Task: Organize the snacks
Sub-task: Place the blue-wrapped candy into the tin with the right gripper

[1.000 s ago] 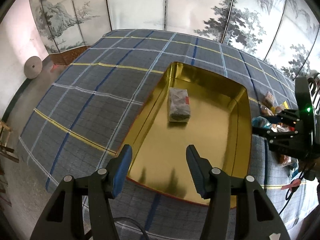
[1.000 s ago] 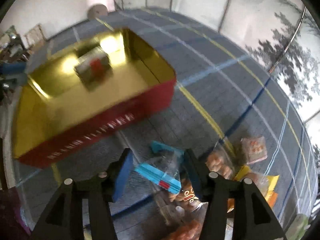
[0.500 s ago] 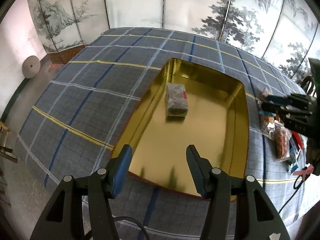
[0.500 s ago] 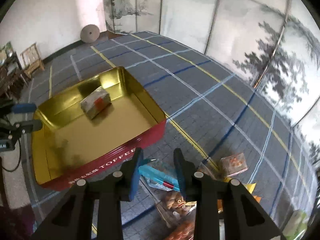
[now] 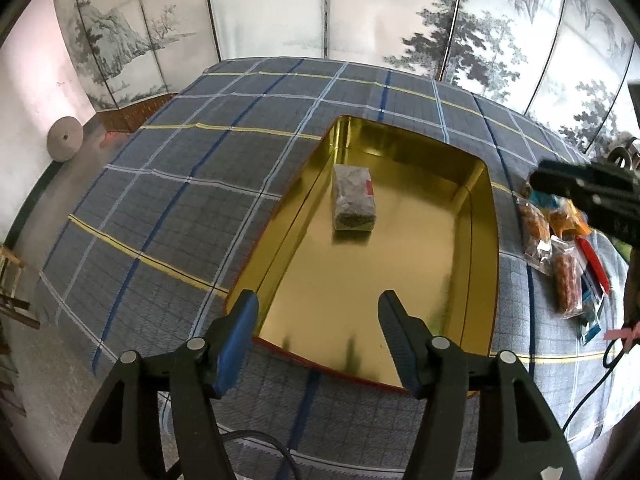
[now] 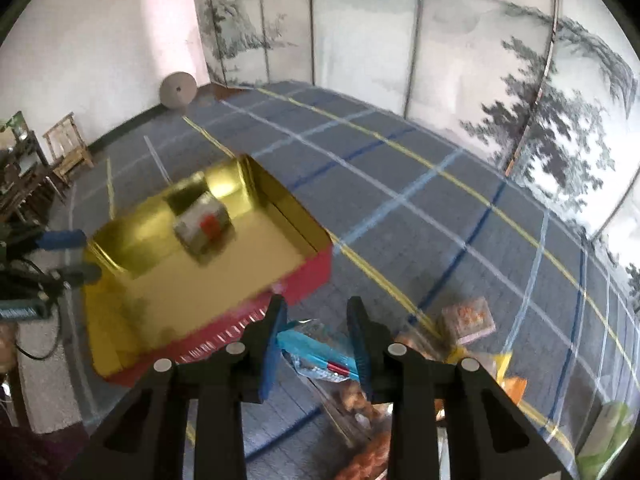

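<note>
A red tin with a gold inside (image 5: 472, 248) (image 6: 296, 280) lies open on the plaid cloth. One grey wrapped snack with a red mark (image 5: 354, 198) (image 6: 202, 224) lies in it. My left gripper (image 5: 316, 328) is open and empty above the tin's near end. My right gripper (image 6: 316, 332) is raised, its jaws narrowed around a blue and clear snack packet (image 6: 316, 354); the packet looks gripped and lifted. The right gripper also shows at the right edge of the left wrist view (image 5: 588, 196). A pile of snack bags (image 5: 560, 256) (image 6: 468, 316) lies right of the tin.
The plaid cloth (image 5: 192, 208) covers the table, with painted screen panels (image 5: 360, 12) behind it. A round stone disc (image 5: 64, 144) leans at the wall. Wooden chairs (image 6: 68, 148) stand on the left in the right wrist view. A cable (image 5: 596, 376) hangs at the right.
My right gripper has narrowed onto the blue packet and risen from the snack pile. The left gripper has stayed open over the tin's near end.
</note>
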